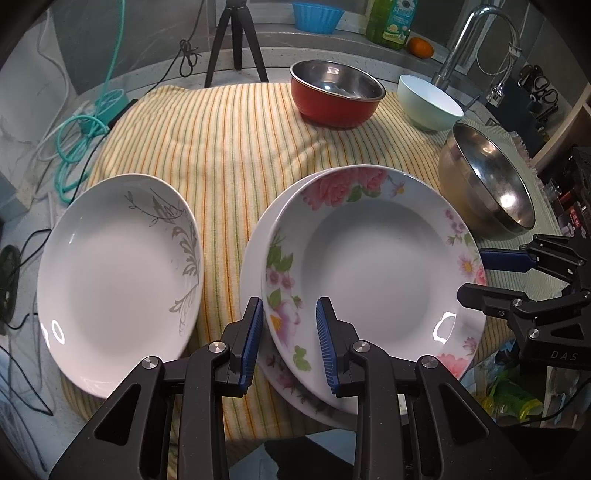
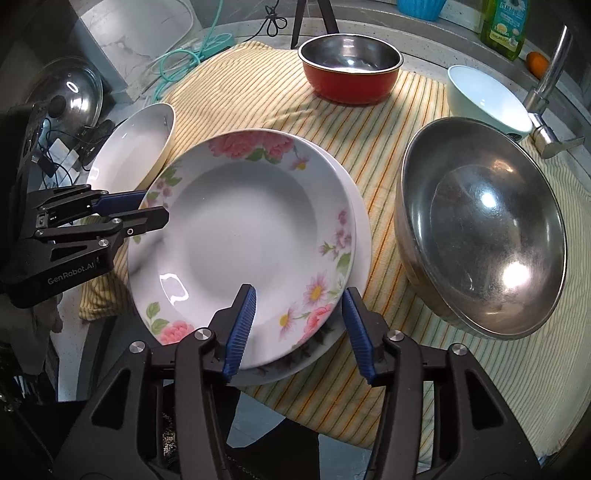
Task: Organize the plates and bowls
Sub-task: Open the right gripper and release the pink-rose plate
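Note:
A pink-flowered plate lies on top of another plate on the striped cloth; it also shows in the right wrist view. A white plate with a grey leaf pattern lies to its left. My left gripper is open, its fingers on either side of the flowered plate's near-left rim. My right gripper is open, straddling that plate's near-right rim. A red bowl, a pale blue bowl and a large steel bowl stand behind and to the right.
The striped cloth covers the counter. Teal and black cables lie at the left, beside a tripod. A faucet, a green soap bottle and an orange stand at the back. A pot lid lies far left.

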The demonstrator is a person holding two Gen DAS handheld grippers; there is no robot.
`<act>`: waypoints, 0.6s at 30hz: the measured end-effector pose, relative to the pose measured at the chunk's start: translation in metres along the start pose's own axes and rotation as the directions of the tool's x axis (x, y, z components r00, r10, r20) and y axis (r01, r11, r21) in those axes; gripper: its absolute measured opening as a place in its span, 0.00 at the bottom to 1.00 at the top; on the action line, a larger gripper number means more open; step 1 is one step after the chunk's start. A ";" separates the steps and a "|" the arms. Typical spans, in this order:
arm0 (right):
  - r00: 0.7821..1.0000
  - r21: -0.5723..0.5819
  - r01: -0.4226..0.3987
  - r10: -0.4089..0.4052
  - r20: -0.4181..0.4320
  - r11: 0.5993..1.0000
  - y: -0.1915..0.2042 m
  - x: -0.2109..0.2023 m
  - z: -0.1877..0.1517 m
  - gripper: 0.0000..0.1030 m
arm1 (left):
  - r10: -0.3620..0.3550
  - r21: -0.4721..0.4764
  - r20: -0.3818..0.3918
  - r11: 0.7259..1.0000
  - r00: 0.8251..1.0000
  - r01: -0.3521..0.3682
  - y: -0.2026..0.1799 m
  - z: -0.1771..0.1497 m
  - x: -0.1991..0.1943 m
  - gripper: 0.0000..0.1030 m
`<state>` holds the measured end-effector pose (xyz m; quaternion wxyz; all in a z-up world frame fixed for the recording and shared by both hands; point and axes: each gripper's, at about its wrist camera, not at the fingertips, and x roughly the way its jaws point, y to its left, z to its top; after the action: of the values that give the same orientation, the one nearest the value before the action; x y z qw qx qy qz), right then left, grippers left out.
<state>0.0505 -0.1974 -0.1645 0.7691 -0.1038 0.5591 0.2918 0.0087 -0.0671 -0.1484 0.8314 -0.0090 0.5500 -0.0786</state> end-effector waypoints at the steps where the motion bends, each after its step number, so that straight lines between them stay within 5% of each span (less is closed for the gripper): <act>1: 1.000 0.009 -0.002 0.002 0.000 1.000 0.000 -0.001 0.000 0.49 | -0.002 -0.007 0.001 1.000 1.000 0.002 0.002 0.000 -0.001 0.28; 11: 0.996 0.074 -0.055 0.050 0.070 0.996 -0.004 -0.017 0.012 0.49 | -0.070 -0.144 0.066 0.986 0.995 0.079 0.042 -0.001 -0.024 0.29; 18: 0.981 0.092 -0.153 0.140 0.135 0.984 0.011 -0.022 0.034 0.49 | -0.044 -0.291 0.130 0.953 0.991 0.081 0.092 -0.006 -0.045 0.29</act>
<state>0.0669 -0.1790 -0.1306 0.7841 -0.0038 0.5288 0.3247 -0.0029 0.0302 -0.1194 0.8498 -0.1556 0.5032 -0.0210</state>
